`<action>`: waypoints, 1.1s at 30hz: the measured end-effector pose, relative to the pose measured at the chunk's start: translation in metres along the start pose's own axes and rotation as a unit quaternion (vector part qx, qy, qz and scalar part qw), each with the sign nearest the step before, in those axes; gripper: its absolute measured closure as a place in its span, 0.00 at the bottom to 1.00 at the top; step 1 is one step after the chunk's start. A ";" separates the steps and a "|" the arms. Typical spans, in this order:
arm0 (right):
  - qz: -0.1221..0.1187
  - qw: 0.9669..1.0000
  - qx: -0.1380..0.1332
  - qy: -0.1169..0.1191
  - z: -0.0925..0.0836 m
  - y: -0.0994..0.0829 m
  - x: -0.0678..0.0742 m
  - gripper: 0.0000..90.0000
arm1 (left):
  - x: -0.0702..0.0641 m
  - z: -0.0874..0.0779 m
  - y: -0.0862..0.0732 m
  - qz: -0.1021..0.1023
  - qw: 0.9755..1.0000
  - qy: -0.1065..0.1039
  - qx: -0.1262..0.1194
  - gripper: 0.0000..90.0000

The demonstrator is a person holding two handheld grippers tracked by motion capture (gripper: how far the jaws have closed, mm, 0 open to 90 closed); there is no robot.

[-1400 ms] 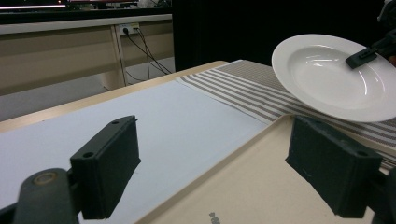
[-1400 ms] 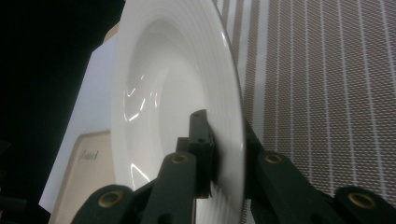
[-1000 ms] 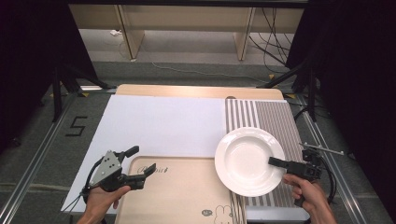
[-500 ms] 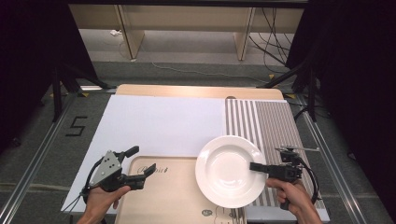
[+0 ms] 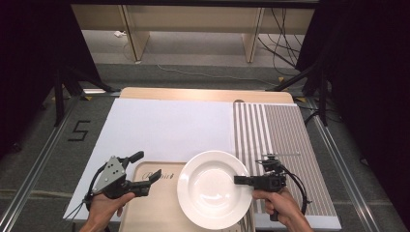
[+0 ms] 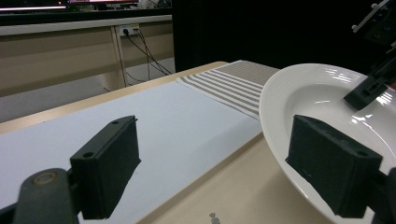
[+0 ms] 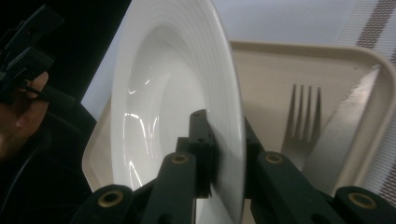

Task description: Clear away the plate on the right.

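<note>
A white deep plate point(image 5: 212, 189) hangs over the right part of a beige tray point(image 5: 159, 208), held by its right rim. My right gripper point(image 5: 240, 180) is shut on that rim; in the right gripper view its jaws clamp the plate's edge point(image 7: 229, 140) from both sides. My left gripper point(image 5: 146, 167) stands open over the tray's left end, with nothing between its pads point(image 6: 109, 168). In the left gripper view the plate point(image 6: 322, 107) is close on the right. A fork point(image 7: 299, 121) and a knife point(image 7: 343, 126) lie in the tray point(image 7: 280, 65) under the plate.
A white sheet point(image 5: 164, 128) covers the left and middle of the table. A striped mat point(image 5: 280, 145) lies on the right. Wooden furniture legs and cables stand beyond the far edge.
The right gripper has carried the plate leftward, from over the striped mat to over the tray. The left gripper has stayed where it was.
</note>
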State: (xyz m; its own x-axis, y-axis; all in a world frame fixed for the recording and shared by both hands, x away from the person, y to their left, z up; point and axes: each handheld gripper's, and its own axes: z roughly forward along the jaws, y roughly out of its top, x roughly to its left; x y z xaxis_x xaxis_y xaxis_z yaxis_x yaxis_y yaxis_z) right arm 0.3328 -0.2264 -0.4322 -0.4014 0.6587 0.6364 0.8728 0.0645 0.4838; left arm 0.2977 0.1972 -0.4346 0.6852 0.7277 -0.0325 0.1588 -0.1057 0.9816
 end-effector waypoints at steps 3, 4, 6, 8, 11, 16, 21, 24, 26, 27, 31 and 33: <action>-0.005 1.000 0.008 0.004 0.008 0.000 0.004 0.92 | 0.000 0.000 0.000 -0.001 1.000 0.000 -0.001 0.18; -0.006 1.000 0.011 0.004 0.010 0.000 0.006 0.92 | 0.000 0.000 0.000 0.000 1.000 -0.001 -0.001 0.18; -0.008 1.000 0.015 0.009 0.015 0.000 0.008 0.92 | 0.000 0.000 0.000 0.000 1.000 -0.001 -0.001 0.18; -0.010 1.000 0.018 0.012 0.019 0.000 0.011 0.92 | 0.000 0.000 0.000 -0.001 1.000 0.000 -0.001 0.18; -0.009 0.999 0.028 0.015 0.025 0.000 0.016 0.92 | 0.000 0.000 0.000 0.000 1.000 -0.001 0.001 0.18; -0.010 0.999 0.041 0.017 0.037 0.000 0.021 0.92 | 0.000 0.001 0.000 -0.002 1.000 0.000 0.000 0.18; -0.007 0.998 0.056 0.024 0.046 0.000 0.025 0.92 | 0.000 0.001 0.000 -0.002 1.000 -0.001 -0.001 0.18; -0.014 0.998 0.060 0.027 0.053 0.001 0.027 0.92 | 0.000 0.001 0.000 -0.003 1.000 0.000 -0.002 0.18; -0.002 0.997 0.070 0.028 0.056 0.001 0.029 0.92 | 0.000 0.001 0.000 -0.001 1.000 -0.001 -0.001 0.18; -0.002 0.997 0.070 0.026 0.058 0.001 0.029 0.92 | 0.000 0.000 0.000 0.000 1.000 -0.002 0.000 0.18; -0.005 0.997 0.080 0.021 0.065 0.001 0.030 0.92 | -0.001 0.000 0.000 0.000 1.000 -0.003 -0.001 0.18; -0.003 0.996 0.083 0.020 0.066 0.001 0.028 0.92 | 0.000 0.000 0.000 -0.001 1.000 -0.002 -0.001 0.18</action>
State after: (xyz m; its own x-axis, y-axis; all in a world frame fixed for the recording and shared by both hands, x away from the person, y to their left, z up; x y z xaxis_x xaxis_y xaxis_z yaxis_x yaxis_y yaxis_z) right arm 0.3406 -0.1581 -0.4539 -0.4147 0.6276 0.6589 0.9029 0.1936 0.3838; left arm 0.2975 0.1968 -0.4348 0.6882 0.7247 -0.0355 0.1586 -0.1025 0.9820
